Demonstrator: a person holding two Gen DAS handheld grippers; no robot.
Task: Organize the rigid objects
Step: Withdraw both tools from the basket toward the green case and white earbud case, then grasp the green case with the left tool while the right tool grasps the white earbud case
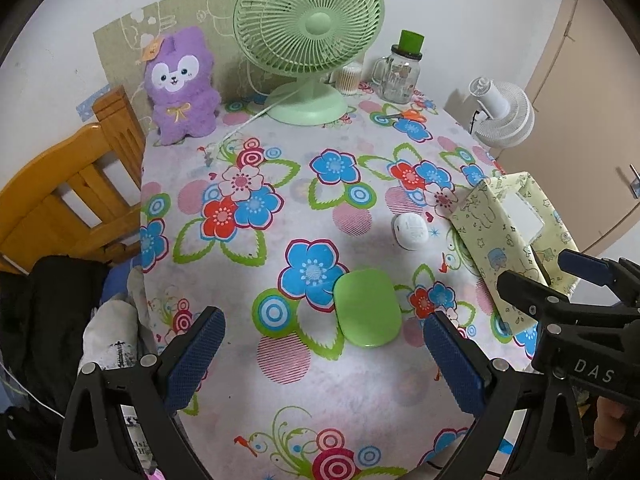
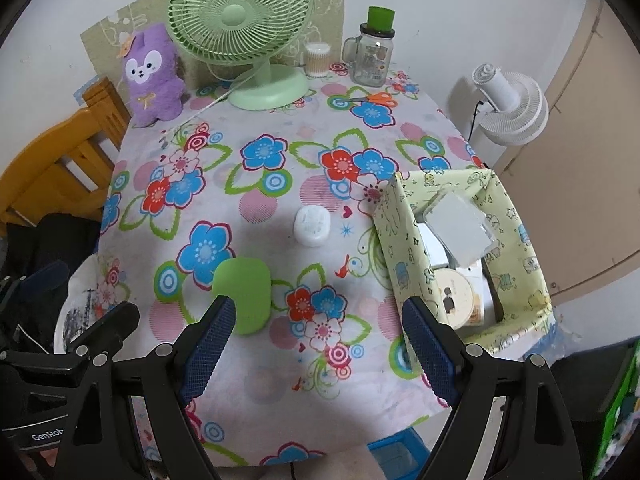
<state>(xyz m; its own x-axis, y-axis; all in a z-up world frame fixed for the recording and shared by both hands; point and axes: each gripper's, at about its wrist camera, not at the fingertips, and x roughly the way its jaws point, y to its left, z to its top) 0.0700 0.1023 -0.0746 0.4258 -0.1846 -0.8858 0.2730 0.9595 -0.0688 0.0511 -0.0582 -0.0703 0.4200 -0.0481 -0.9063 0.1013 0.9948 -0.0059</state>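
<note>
Claws are hanging over the flowered tabletop (image 2: 280, 360), both spread wide and gripping nothing. The left claw (image 1: 324, 356) is sitting with the smooth green rounded plastic case (image 1: 367, 306) lying just ahead of it, between the lines of its two blue textured pads, slightly toward the right-hand pad. From the right claw (image 2: 316, 344), that same case (image 2: 243, 294) is lying off to the left, its near edge partly hidden behind the left pad, so the left claw is looking like the better-placed one, judging by these views.

The case's long axis is running roughly away from the claws, leaning a little, so the pads would be closing across its narrower width. Further out, the small white glossy rounded-square case (image 2: 312, 225) is resting flat on the cloth, well apart from both claws, between the green case and the pale-green cartoon-print open box (image 2: 404, 240) at the tabletop's right edge.

That box is already holding a grey-white flat pack and a round cream tin, so it is reading as the collecting spot. The green case is looking hard, slick and low-lying, so a grip on its rounded rim could slip; the cloth beneath is looking soft and thin.
</note>
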